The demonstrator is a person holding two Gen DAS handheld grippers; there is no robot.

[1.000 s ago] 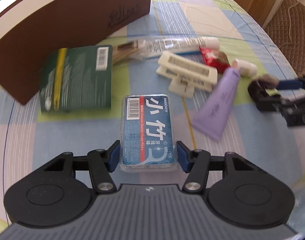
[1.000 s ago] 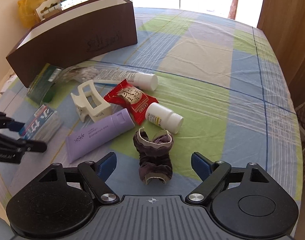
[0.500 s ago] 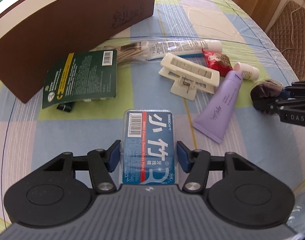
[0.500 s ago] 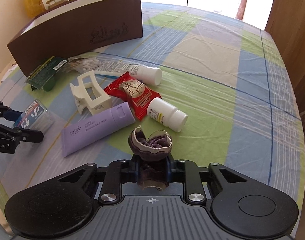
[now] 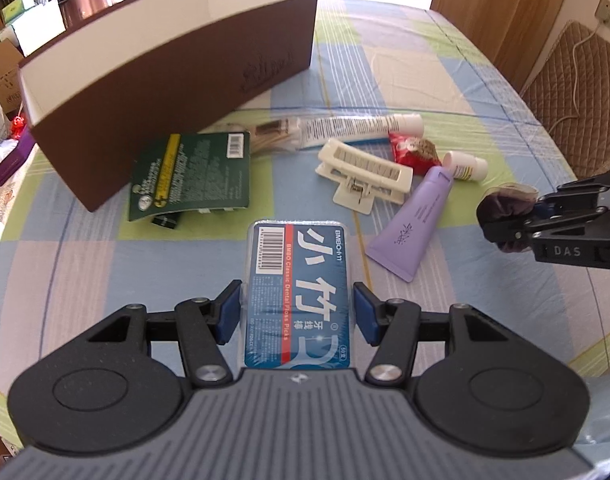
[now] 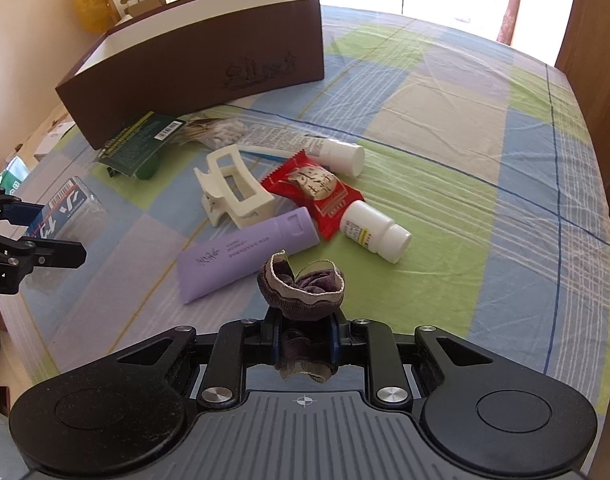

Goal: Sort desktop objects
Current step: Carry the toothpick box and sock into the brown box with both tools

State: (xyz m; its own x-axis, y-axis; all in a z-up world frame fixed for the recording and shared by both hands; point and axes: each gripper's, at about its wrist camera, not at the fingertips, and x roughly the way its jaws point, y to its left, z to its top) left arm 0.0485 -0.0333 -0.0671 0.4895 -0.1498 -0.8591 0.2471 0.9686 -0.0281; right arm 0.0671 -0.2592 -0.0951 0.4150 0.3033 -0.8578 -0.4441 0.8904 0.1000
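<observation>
One brown box (image 5: 193,60), interior white.

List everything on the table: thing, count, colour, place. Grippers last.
box: 1, brown, far left, open top
green card pack: 1, beside box
cotton swabs: 1 bag, by box
toothpaste tube: 1, white, middle
hair claw: 1, cream, middle
snack packet: 1, red
pill bottle: 1, white, lying
purple tube: 1, near
floss box: 1, blue
scrunchie: 1, dark purple
left gripper: clamps floss box
right gripper: clamps scrunchie
</observation>
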